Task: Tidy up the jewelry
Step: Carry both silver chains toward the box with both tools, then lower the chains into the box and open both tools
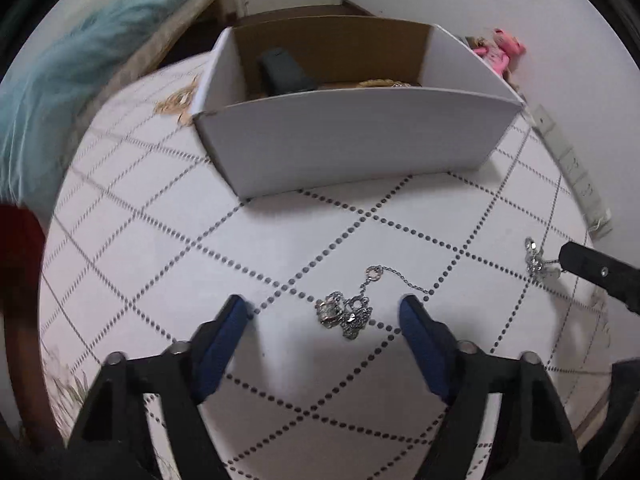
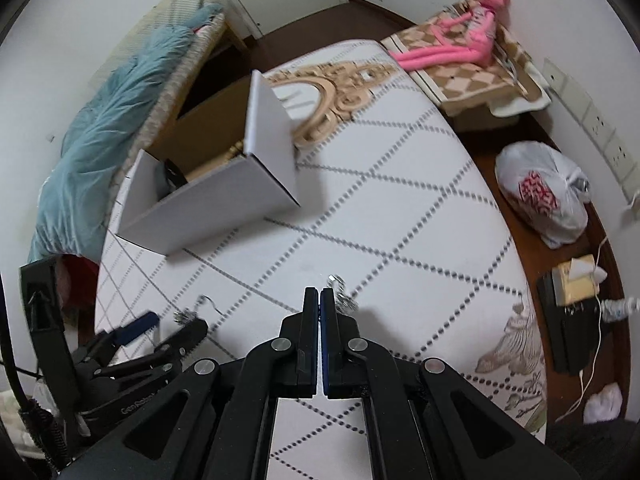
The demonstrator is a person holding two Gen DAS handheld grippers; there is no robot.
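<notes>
A silver necklace with sparkly pendants (image 1: 346, 312) lies on the white dotted tabletop (image 1: 160, 248), between the tips of my left gripper (image 1: 324, 306), which is open around it just above the table. My right gripper (image 2: 319, 294) is shut on a second silver jewelry piece (image 2: 342, 292), which dangles at its tip; the piece also shows in the left wrist view (image 1: 535, 258) beside the right fingertip (image 1: 576, 258). A white cardboard box (image 1: 348, 144) stands behind, holding a dark object (image 1: 284, 72) and gold jewelry (image 1: 380, 83).
A blue blanket on a bed (image 2: 112, 120) lies left of the table. A pink plush toy (image 2: 460, 40) sits on a checkered box at the far right. A white plastic bag (image 2: 544, 188) and a charger (image 2: 576, 280) lie on the floor to the right.
</notes>
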